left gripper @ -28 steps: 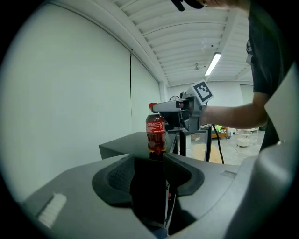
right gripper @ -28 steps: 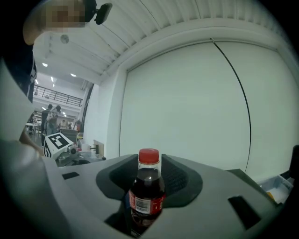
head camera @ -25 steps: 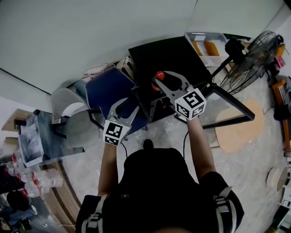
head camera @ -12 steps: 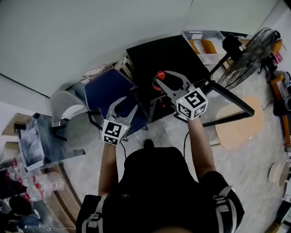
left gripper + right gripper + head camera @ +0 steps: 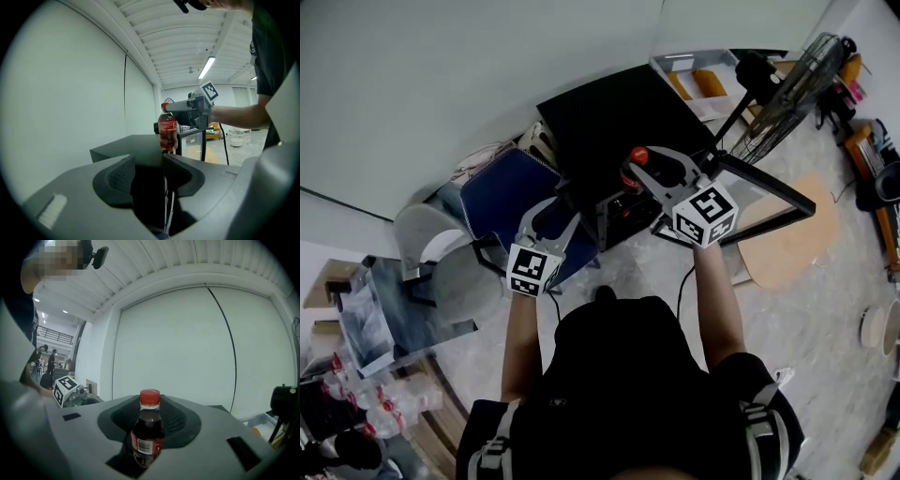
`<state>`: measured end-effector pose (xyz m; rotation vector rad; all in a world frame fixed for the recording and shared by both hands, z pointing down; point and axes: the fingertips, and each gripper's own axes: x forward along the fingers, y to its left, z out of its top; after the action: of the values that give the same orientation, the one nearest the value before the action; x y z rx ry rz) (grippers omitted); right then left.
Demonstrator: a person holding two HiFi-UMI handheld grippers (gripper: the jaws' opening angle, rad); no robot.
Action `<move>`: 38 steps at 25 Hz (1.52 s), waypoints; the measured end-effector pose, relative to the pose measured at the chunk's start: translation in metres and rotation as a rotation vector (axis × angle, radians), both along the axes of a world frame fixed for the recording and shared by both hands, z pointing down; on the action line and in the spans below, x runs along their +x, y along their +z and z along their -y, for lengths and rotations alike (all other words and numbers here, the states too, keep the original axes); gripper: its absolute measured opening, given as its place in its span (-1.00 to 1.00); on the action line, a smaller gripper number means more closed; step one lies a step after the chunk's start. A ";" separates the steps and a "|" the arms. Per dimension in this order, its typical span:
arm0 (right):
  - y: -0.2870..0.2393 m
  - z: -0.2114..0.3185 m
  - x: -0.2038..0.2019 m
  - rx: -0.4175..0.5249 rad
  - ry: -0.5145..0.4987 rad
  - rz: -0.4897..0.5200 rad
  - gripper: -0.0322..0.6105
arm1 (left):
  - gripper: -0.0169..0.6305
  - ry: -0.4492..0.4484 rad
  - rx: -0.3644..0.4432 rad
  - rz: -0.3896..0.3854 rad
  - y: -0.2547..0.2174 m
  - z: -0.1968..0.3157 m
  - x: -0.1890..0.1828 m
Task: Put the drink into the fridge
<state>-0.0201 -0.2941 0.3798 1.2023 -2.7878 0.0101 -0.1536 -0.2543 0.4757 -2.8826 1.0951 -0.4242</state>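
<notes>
Pale wall (image 5: pixel 441 84) and speckled grey floor (image 5: pixel 806 328) frame a black fridge (image 5: pixel 609 117), its glass door (image 5: pixel 759 187) swung out, with a blue chair (image 5: pixel 502 192) beside it. The left gripper (image 5: pixel 555 216) hovers with its jaws apart and empty. The right gripper (image 5: pixel 644 165) clamps an upright red-capped cola bottle (image 5: pixel 147 437) at the fridge's front, outside it

Grey floor (image 5: pixel 825 375): blk fridge (image 5: pixel 609 122), blue chair (image 5: pixel 502 192), fan (image 5: pixel 792 94).
</notes>
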 end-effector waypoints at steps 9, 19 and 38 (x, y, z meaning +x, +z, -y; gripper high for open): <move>0.009 -0.022 0.057 0.003 0.159 0.007 -0.48 | -0.37 0.074 0.003 -0.007 0.001 0.010 0.024; 0.062 -0.049 0.118 -0.034 0.318 -0.071 -0.48 | -0.37 0.101 0.000 0.005 0.000 0.006 0.039; 0.182 -0.017 0.143 -0.145 0.172 -0.094 -0.48 | -0.42 -0.126 -0.036 0.045 -0.004 -0.006 0.036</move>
<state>0.1227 -0.2773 0.5615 1.3632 -2.5466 0.1623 -0.1179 -0.2487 0.4713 -2.8291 1.2789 -0.5155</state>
